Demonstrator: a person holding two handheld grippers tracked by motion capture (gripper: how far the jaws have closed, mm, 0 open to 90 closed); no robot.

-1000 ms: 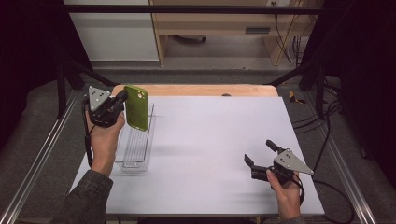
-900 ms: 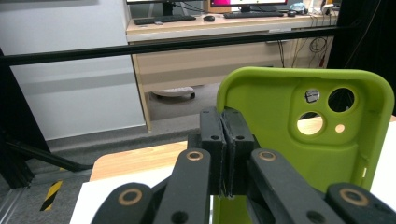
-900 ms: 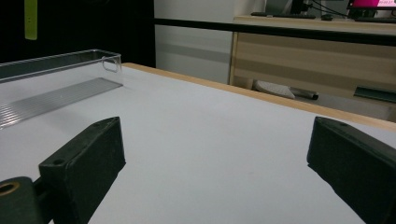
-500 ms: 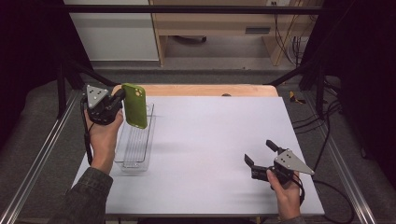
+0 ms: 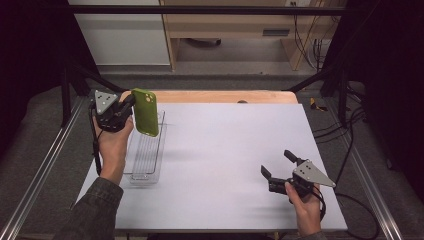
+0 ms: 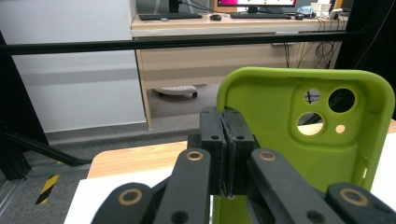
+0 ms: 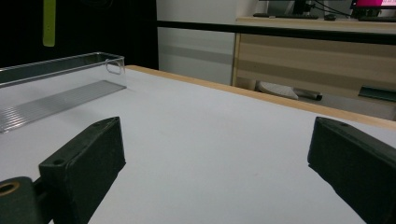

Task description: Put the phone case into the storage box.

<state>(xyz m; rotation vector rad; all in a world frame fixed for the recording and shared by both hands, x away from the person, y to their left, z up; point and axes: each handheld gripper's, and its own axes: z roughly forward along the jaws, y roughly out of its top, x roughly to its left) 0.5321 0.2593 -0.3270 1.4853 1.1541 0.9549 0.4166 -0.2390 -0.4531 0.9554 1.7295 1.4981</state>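
A green phone case (image 5: pixel 146 112) is held upright in the air above the far end of a clear plastic tray (image 5: pixel 145 156) near the table's (image 5: pixel 225 150) left edge, its side rim pinched between the closed jaws of the left gripper (image 5: pixel 131 101). The right gripper (image 5: pixel 280 164) is held just above the table near the front right corner, its jaws spread wide with nothing between them, well apart from the tray.

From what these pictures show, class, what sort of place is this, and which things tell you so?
Probably a lab or office workroom set up for recording: a white table framed by black metal bars, loose cables along the floor, and a desk with keyboard behind.
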